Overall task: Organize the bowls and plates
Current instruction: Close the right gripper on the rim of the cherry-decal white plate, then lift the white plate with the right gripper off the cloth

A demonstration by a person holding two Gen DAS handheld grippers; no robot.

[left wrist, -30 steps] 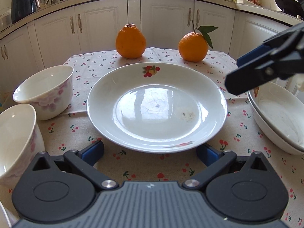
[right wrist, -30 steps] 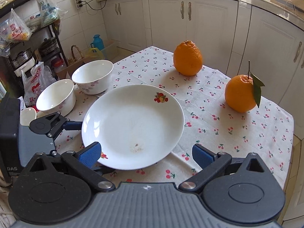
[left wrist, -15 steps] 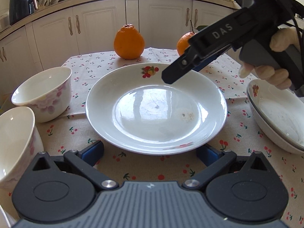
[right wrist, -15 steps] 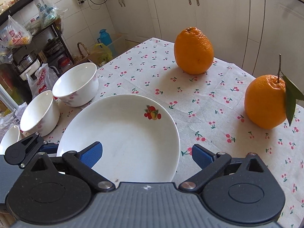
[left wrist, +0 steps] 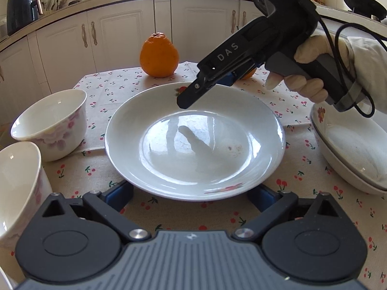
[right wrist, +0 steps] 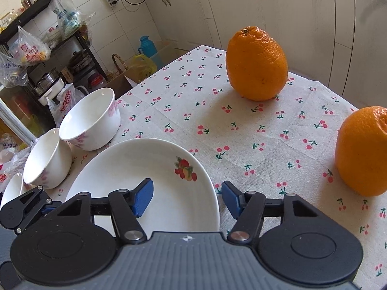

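The right gripper (right wrist: pixel 186 198) has advanced over the plate (left wrist: pixel 193 118), jaws apart astride its far rim; the left gripper (left wrist: pixel 191 194) gapes wide, straddling the plate's near rim.

Bright daylight fills my views; the plate (left wrist: pixel 193 142) glares, mirroring my right claw (left wrist: pixel 205 89), and fisheye bends cabinets at the edges.

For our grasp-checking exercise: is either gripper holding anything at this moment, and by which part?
Nothing is held. The right gripper straddles the far rim of the plate, jaws open. The left gripper is open by the near rim.
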